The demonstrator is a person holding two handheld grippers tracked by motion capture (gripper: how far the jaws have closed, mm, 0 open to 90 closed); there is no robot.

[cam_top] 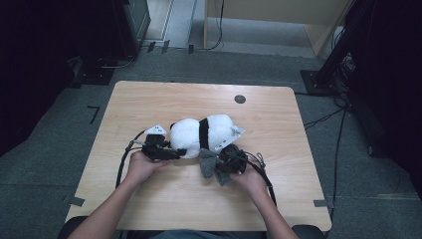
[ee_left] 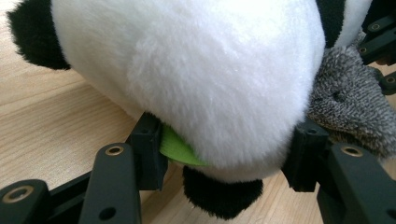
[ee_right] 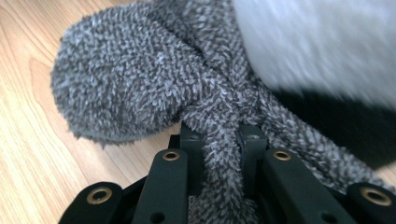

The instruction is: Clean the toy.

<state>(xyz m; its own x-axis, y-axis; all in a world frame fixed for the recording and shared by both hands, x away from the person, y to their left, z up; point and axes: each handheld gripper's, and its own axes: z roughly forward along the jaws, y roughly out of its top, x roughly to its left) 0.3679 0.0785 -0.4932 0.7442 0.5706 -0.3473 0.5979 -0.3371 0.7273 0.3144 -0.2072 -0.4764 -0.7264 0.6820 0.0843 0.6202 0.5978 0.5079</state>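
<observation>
Gripping the plush panda at bench centre: my left tool clamps its white rump from nine o'clock, green tag against one pad. My right tool, at five o'clock, pinches shut on the grey knitted scarf touching the panda.

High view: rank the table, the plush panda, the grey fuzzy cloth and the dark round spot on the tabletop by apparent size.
1. Table, by far the largest.
2. Plush panda.
3. Grey fuzzy cloth, partly hidden by the right tongs, so its full size is uncertain.
4. Dark round spot, smallest.
</observation>
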